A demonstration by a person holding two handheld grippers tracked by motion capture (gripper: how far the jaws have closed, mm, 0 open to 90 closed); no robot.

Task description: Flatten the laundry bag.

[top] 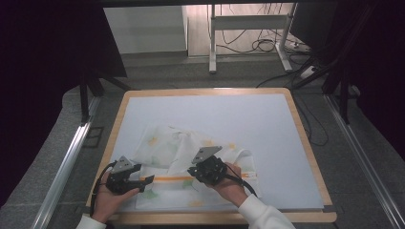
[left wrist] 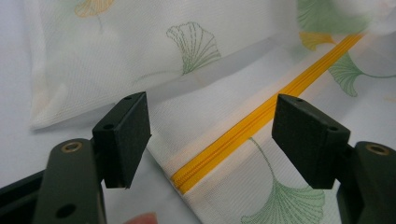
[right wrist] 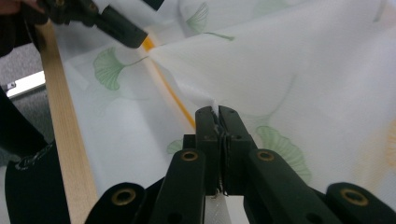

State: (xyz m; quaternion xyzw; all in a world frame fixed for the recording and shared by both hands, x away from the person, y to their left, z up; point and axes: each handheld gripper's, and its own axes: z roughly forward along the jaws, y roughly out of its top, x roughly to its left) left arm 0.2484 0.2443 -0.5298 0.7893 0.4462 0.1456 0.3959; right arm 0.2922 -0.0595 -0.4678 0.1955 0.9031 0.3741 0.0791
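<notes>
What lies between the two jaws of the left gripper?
In the left gripper view, the yellow zipper of the white mesh bag lies between the open jaws, which do not touch it.

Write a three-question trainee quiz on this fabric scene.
1. True or false: the right hand-held gripper is shut on the white mesh bag with ginkgo-leaf print.
2. What colour is the bag's zipper? A) blue B) yellow C) red
3. How do the left hand-held gripper's jaws stand?

Key: 1. True. 2. B. 3. Open, either side of the zipper's end, not pressing it.
</notes>
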